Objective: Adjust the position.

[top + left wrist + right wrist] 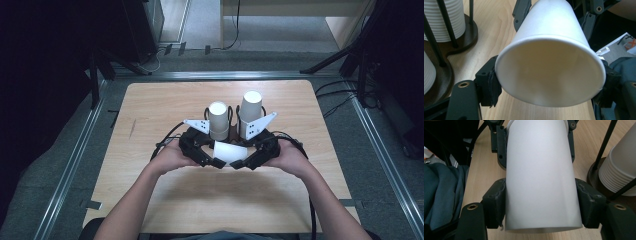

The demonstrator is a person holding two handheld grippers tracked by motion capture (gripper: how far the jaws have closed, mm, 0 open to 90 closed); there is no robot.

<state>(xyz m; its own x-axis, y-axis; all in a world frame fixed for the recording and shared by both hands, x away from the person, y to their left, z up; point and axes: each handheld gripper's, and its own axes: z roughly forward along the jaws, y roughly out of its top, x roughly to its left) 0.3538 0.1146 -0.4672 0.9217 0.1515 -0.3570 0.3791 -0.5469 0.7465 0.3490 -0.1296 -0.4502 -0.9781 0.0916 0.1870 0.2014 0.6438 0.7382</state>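
Note:
A white paper cup (230, 150) lies on its side just above the wooden table, held between both grippers. My left gripper (216, 154) grips its wide end; in the left gripper view the cup's open mouth (549, 75) faces the camera and my left gripper (550, 85) has a pad (494, 86) against each side of the rim. My right gripper (244, 155) holds the narrower base end. In the right gripper view the cup's wall (540, 175) sits squeezed between the pads (496, 205) of my right gripper (540, 205).
Behind the grippers a dark holder (470, 31) with black rods carries two stacks of white cups (218, 120) (251, 112). One stack (621, 170) is close on the right of the right gripper view. The table's near half (220, 200) is bare wood. Dark blue cloth (444, 192) lies below the table edge.

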